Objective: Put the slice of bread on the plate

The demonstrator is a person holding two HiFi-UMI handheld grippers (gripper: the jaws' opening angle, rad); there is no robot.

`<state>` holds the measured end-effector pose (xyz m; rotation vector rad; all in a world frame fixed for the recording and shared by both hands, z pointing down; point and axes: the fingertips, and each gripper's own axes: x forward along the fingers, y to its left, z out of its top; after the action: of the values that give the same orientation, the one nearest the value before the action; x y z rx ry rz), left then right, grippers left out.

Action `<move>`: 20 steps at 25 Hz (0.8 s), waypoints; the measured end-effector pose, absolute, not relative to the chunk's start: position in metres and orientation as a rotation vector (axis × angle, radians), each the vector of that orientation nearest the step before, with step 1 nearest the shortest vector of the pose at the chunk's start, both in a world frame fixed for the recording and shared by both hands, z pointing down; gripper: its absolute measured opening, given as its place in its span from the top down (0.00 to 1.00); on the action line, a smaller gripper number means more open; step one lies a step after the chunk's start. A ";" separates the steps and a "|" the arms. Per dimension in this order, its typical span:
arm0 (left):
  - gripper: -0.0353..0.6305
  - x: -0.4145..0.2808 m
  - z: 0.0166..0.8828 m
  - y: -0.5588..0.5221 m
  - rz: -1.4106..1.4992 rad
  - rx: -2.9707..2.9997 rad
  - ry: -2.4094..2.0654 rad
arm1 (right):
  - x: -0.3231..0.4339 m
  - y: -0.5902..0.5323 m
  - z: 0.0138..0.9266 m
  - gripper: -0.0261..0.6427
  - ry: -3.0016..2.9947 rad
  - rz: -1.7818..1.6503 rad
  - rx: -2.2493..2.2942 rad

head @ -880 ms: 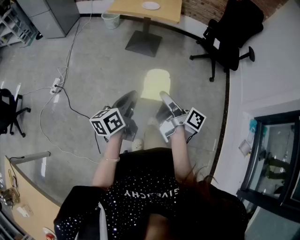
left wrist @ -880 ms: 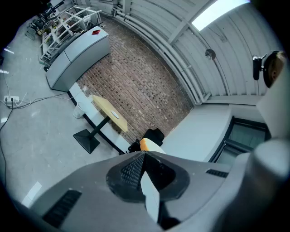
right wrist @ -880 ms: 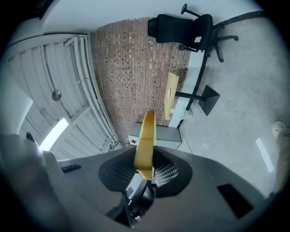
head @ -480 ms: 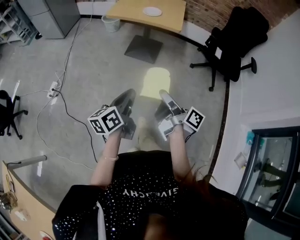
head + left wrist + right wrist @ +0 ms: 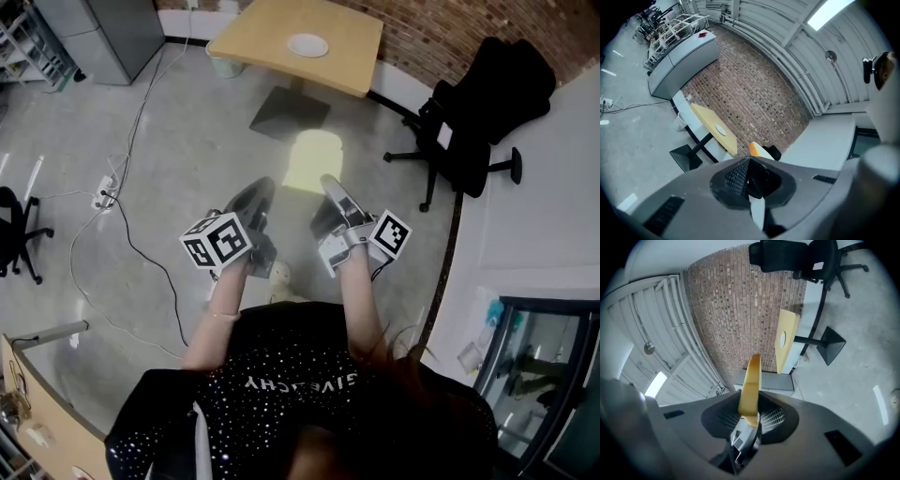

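The slice of bread (image 5: 313, 159) hangs in the air over the floor, well apart from the plate (image 5: 307, 45) on the counter (image 5: 349, 58). The right tool (image 5: 329, 190) is pinching its lower edge, and the left tool (image 5: 259, 195) looks clamped on the other corner (harder to read). It's light, soft stuff, I'd say. It dents and tears, so grip gently by the crust.

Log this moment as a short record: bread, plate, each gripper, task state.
bread: slice of bread, edge-on between the right gripper's jaws, held up above the floor
plate: white plate on the wooden table, across the floor from the person
left gripper: jaws together, nothing between them
right gripper: shut on the slice
task state: bread not yet on the plate
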<state>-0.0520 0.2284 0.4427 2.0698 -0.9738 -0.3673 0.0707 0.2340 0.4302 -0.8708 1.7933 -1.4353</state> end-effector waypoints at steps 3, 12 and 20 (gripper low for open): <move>0.93 -0.046 0.448 0.205 -0.373 2.051 -0.992 | 0.075 0.209 0.434 0.82 1.805 -1.463 -0.859; 0.93 -0.035 0.447 0.158 -0.399 2.044 -1.037 | 0.093 0.159 0.432 0.82 1.826 -1.458 -0.837; 0.93 -0.032 0.446 0.139 -0.408 2.038 -1.041 | 0.104 0.146 0.435 0.82 1.799 -1.456 -0.851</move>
<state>-0.0319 0.1393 0.4464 2.0376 -1.0415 -0.4085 0.1041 0.1464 0.4354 -0.8514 1.7987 -1.4561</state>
